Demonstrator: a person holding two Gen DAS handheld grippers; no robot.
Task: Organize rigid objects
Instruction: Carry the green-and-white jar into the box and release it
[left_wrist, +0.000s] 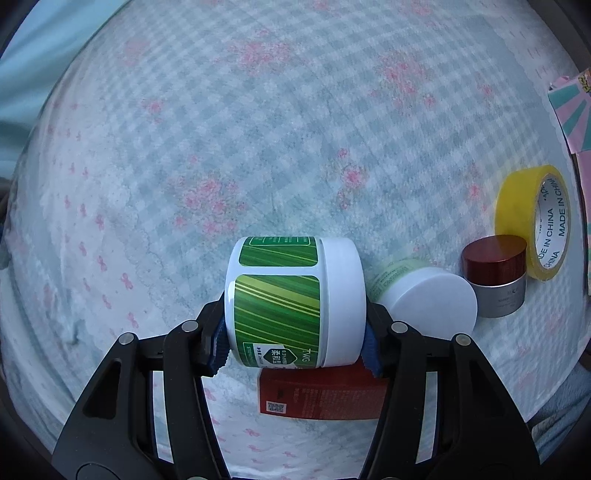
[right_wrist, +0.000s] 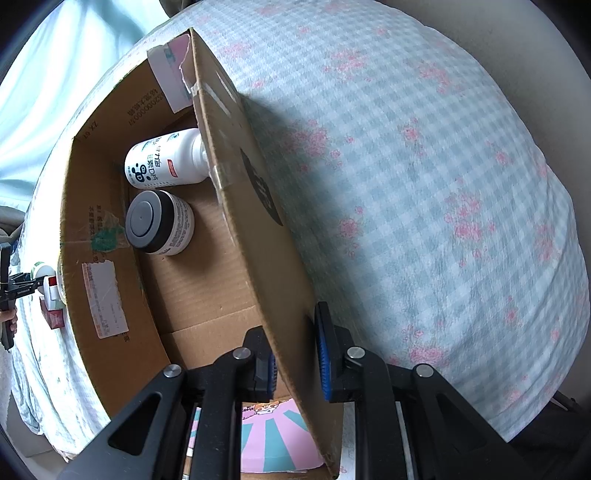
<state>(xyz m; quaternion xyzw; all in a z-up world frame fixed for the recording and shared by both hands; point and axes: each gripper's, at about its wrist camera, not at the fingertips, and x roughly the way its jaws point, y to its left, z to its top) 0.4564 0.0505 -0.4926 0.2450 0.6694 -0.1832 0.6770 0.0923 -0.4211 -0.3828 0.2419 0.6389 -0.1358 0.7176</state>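
We clamp left gripper (left_wrist: 295, 332) on the green jar (left_wrist: 291, 299) for lifting; right gripper (right_wrist: 297, 354) apparently pinches box wall (right_wrist: 251, 206), steadying it

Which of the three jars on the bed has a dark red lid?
The small silver jar beside the yellow tape roll; the other two have white lids.
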